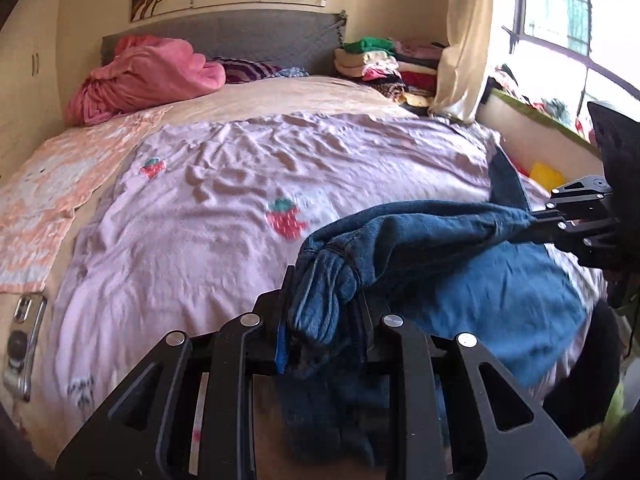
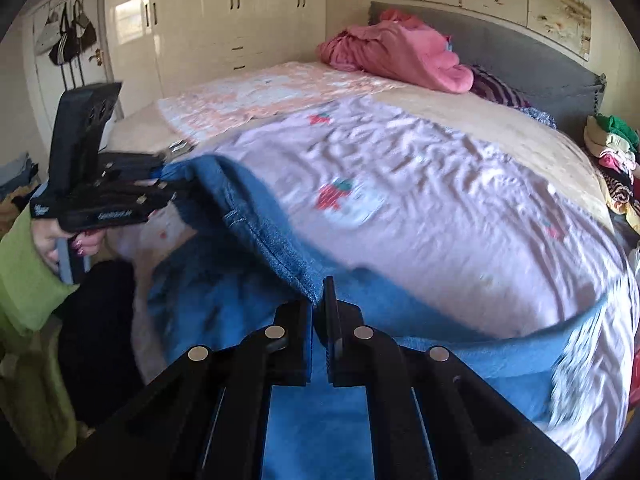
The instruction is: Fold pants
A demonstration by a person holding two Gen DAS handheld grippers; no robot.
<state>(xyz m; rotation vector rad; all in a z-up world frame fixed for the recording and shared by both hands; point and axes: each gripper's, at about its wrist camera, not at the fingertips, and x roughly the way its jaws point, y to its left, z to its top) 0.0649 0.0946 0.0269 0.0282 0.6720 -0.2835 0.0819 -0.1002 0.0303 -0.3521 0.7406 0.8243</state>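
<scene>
Pink strawberry bedspread (image 1: 224, 184) beneath; jeans (image 1: 420, 236) stretched lower centre to right edge, left gripper (image 1: 320, 312) and right gripper (image 2: 319, 304) both clamping denim.

Motion blur smears the pants (image 2: 460, 364) near the bed's edge; the left gripper (image 1: 320, 320) fingers vanish under bunched denim.

at the bottom middle of the frame my left gripper (image 1: 320, 312) is clamped on a bunched fold of the blue jeans (image 1: 420, 236). the denim stretches to the right edge, where my right gripper (image 1: 538, 222) pinches its other end. under it lies the lilac strawberry sheet (image 1: 224, 216).
</scene>
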